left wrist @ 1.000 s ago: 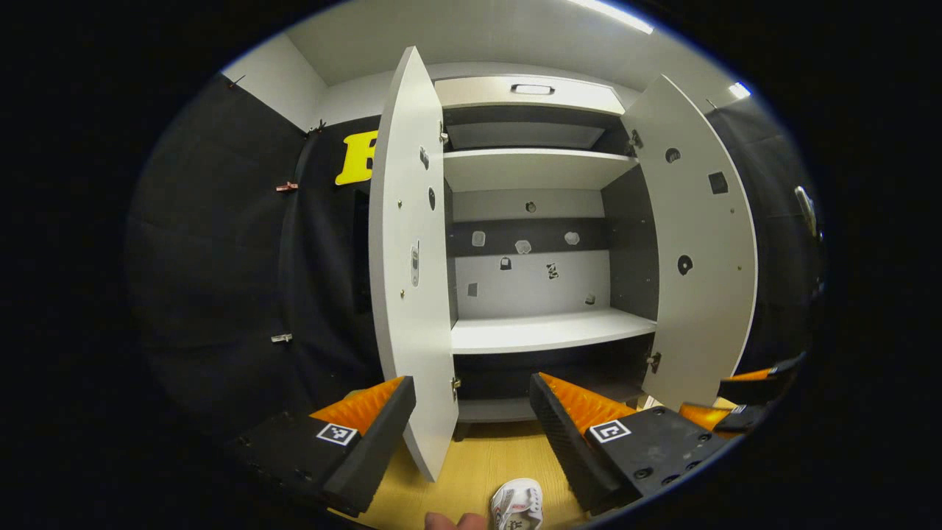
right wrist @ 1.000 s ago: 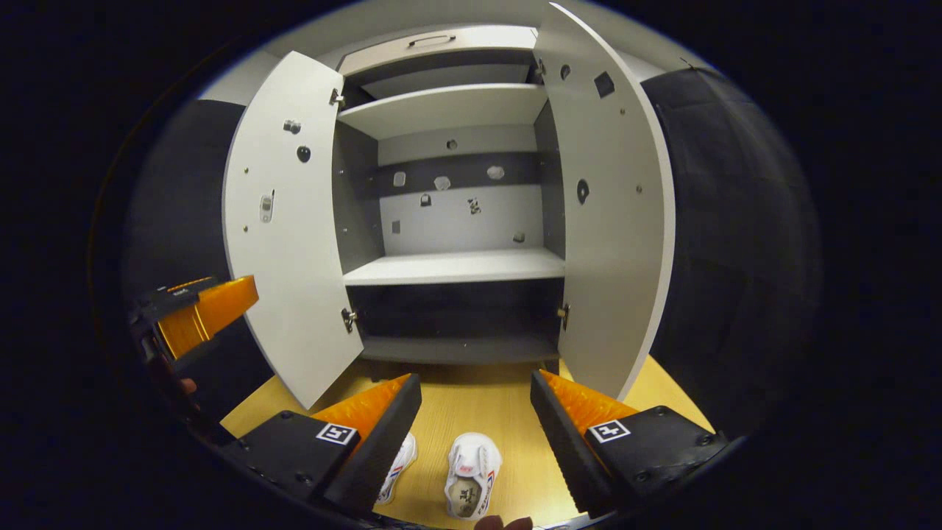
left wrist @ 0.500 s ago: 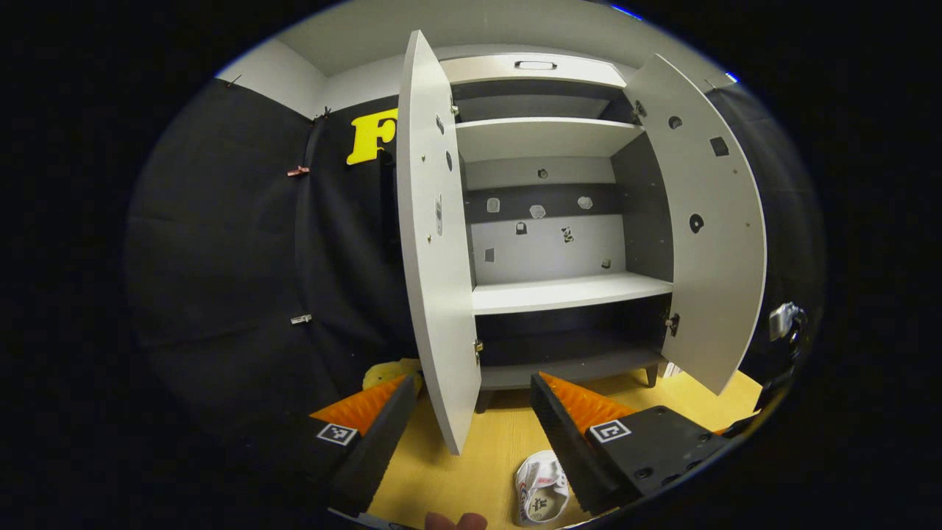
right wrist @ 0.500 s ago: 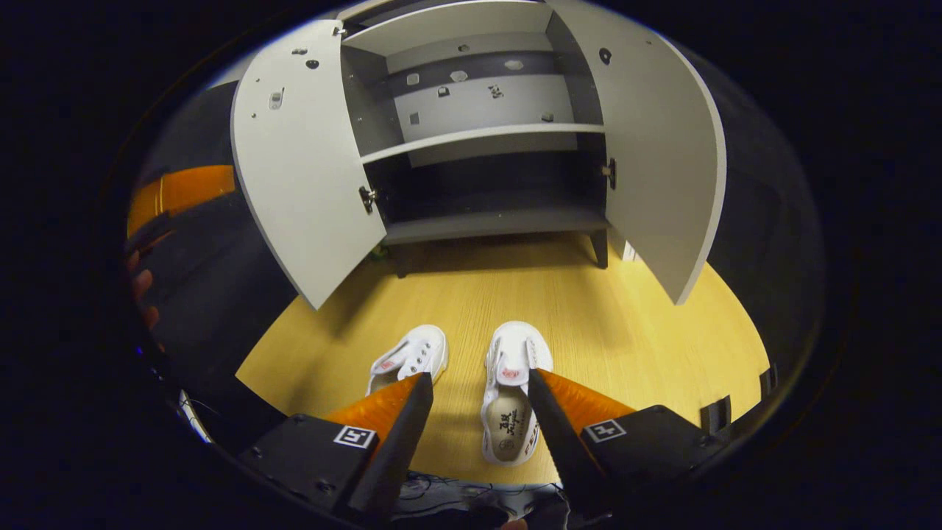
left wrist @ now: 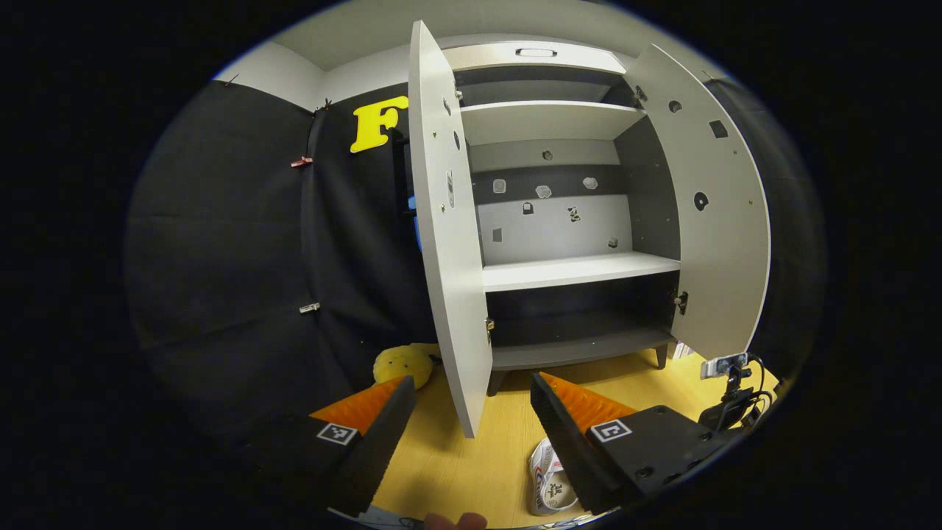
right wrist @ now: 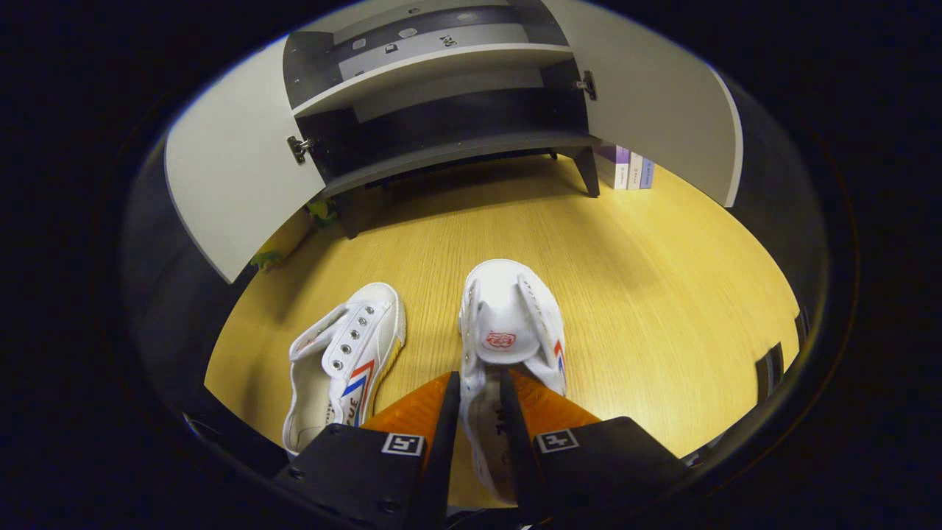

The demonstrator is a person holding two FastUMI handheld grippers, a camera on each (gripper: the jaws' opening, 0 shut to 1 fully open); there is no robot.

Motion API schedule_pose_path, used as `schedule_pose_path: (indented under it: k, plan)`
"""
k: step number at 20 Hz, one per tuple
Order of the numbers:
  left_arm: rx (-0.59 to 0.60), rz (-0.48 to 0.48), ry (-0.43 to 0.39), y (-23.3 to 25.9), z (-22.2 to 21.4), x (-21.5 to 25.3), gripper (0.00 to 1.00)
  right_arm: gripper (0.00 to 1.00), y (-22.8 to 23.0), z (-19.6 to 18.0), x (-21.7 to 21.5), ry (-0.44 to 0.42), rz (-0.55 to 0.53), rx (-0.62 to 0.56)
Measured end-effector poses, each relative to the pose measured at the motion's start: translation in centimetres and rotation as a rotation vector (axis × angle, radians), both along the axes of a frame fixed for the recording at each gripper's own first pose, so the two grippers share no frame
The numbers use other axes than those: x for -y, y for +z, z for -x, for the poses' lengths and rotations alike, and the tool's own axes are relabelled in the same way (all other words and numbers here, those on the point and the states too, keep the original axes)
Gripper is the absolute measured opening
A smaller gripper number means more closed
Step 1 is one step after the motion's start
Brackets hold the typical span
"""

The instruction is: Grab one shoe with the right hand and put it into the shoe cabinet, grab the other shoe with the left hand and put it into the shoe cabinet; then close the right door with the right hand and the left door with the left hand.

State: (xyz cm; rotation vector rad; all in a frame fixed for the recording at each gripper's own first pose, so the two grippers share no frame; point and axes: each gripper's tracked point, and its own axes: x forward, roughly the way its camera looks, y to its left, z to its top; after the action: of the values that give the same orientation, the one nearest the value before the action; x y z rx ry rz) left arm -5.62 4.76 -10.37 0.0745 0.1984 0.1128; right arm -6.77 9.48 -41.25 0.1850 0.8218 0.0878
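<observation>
A: How many shoes?

B: Two white ones on the wooden floor (right wrist: pixel 662 294), side by side before the shoe cabinet (right wrist: pixel 441 140). Both of its doors stand open.

A: Which way do they lie?

B: The right shoe (right wrist: pixel 511 324) runs lengthwise toward the cabinet, toe first. The left shoe (right wrist: pixel 346 353) lies on its side, toe angled likewise.

A: And the grippers?

B: The right gripper (right wrist: pixel 477 412) pinches the right shoe's heel end, both fingers pressing. The left gripper (left wrist: pixel 471 412) hangs spread wide, holding nothing, near the left door (left wrist: pixel 449 243).
</observation>
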Motion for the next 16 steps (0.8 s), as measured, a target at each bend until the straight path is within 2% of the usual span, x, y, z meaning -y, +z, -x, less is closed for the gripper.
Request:
schedule_pose_path:
  k: [1,2,5,6,8,9,10,11,14,16]
  plan:
    - [-0.003,-0.005,0.0,-0.2,0.0,0.0,0.99,0.31,-0.2,-0.5,-0.4,0.01,0.001,0.015]
    - [-0.007,-0.011,0.001,-0.2,0.0,-0.1,0.99,0.36,-0.5,-1.1,-0.6,0.016,0.01,0.037]
    - [-0.02,-0.021,0.004,-0.8,0.1,-0.4,0.96,0.34,-2.6,-3.5,-0.5,0.0,0.064,0.085]
    - [-0.023,-0.023,0.006,-0.9,0.1,-0.5,0.96,0.18,-1.9,-2.9,-0.5,-0.008,0.078,0.112]
    - [-0.022,-0.031,0.009,-0.9,0.0,-0.7,0.97,0.18,-1.8,-3.6,-0.6,0.003,0.086,0.153]
    - [-0.021,-0.036,0.011,-0.8,0.0,-0.8,0.97,0.11,-2.0,-3.9,-0.6,0.002,0.082,0.165]
    - [-0.019,-0.04,0.011,-0.8,0.0,-0.8,0.96,0.11,-2.1,-3.9,-0.8,0.004,0.069,0.153]
    - [-0.016,-0.044,0.009,-0.7,-0.1,-0.8,0.96,0.06,-1.5,-3.4,-0.6,-0.003,0.044,0.135]
    - [-0.009,-0.057,0.002,-0.5,-0.3,-0.7,0.96,0.06,-1.3,-3.8,-0.3,0.0,-0.024,0.089]
    - [-0.007,-0.046,0.003,-0.3,-0.6,-0.8,0.96,0.06,-0.3,-3.8,0.2,0.03,-0.014,0.089]
